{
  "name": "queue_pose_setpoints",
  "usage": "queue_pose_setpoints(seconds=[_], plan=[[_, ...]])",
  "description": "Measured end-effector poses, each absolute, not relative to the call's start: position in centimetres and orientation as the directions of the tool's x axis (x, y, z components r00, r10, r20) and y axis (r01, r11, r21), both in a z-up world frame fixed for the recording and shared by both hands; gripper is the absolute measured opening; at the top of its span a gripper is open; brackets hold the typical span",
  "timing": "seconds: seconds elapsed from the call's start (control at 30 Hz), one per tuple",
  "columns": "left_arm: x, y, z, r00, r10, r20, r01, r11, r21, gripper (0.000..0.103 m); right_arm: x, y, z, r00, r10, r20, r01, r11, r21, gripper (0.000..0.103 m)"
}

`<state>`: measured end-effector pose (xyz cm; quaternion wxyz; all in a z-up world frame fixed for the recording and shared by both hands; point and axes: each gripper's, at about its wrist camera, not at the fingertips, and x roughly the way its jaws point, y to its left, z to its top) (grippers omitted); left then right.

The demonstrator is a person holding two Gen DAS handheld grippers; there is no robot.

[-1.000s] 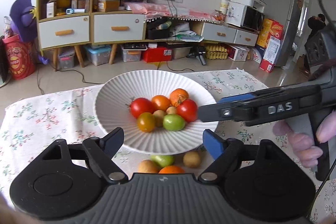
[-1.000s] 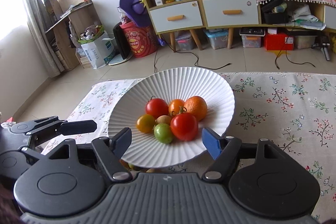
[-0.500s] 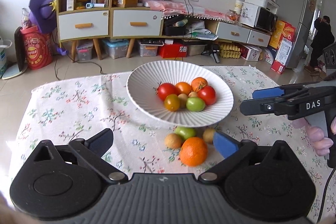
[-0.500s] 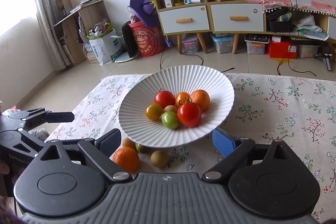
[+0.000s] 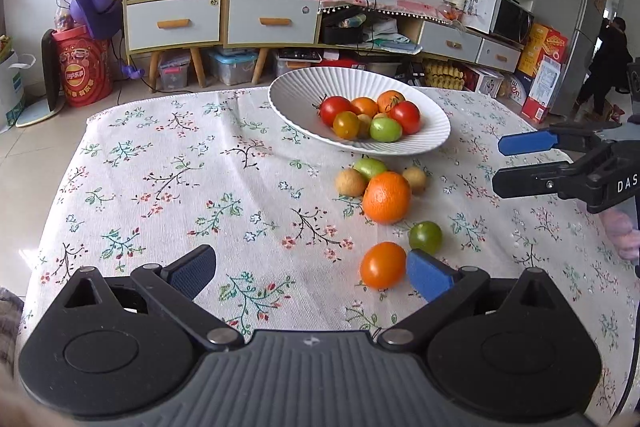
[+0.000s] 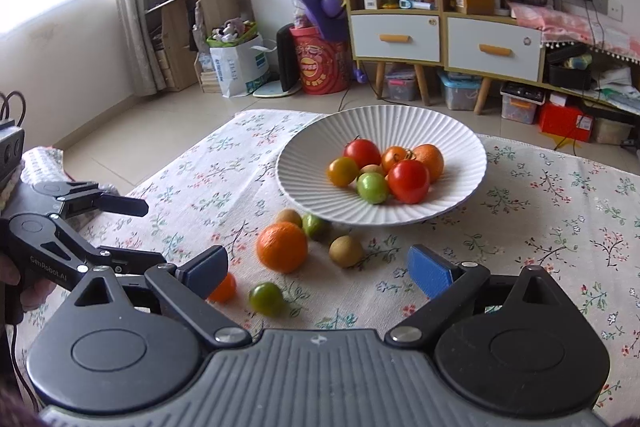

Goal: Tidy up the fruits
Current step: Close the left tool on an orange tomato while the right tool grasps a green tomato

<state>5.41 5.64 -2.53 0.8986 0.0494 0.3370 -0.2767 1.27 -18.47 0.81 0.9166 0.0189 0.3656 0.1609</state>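
A white ribbed plate [image 5: 304,131] [image 6: 460,147] on the floral tablecloth holds several tomatoes and small fruits. In front of it on the cloth lie an orange [image 5: 387,197] [image 6: 282,247], two brown fruits [image 5: 351,182] [image 6: 346,251], a green fruit [image 5: 370,167], a green tomato [image 5: 425,237] [image 6: 266,298] and an orange tomato [image 5: 382,270] [image 6: 224,289]. My left gripper [image 5: 310,273] is open and empty, its right pad beside the orange tomato. My right gripper [image 6: 318,269] is open and empty, above the loose fruits.
The floral tablecloth [image 5: 180,179] covers a low table with its edge at the left and far sides. Shelves, drawers [image 5: 172,23] and floor clutter stand beyond. Each gripper shows in the other's view, the right one [image 5: 560,163] and the left one [image 6: 80,227].
Both grippers have pulled back and away from the plate. More loose fruits on the cloth have come into view, and the left gripper has shifted left.
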Motion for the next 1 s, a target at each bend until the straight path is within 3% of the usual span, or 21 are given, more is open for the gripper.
queue_pose_setpoints(seconds=[0.27, 0.47, 0.63, 1.0], plan=[[4.8, 4.3, -4.2, 0.595, -0.489, -0.637, 0.593, 0.803, -0.062, 0.094, 0.7, -16.9, -0.9, 0.64, 0.324, -0.697, -0.333, 0.934, 0.129, 0.093], [4.8, 3.8, -4.8, 0.579, -0.507, -0.639, 0.612, 0.788, -0.07, 0.088, 1.0, -16.3, -2.2, 0.594, 0.335, -0.732, -0.338, 0.929, 0.152, 0.078], [5.0, 3.4, -5.4, 0.544, -0.515, -0.662, 0.615, 0.782, -0.103, 0.068, 1.0, -15.9, -2.5, 0.574, 0.338, -0.746, -0.332, 0.929, 0.165, 0.062], [5.5, 2.1, -5.2, 0.524, -0.541, -0.658, 0.633, 0.764, -0.124, 0.034, 1.8, -15.4, -2.7, 0.554, 0.345, -0.758, -0.322, 0.928, 0.186, 0.038]])
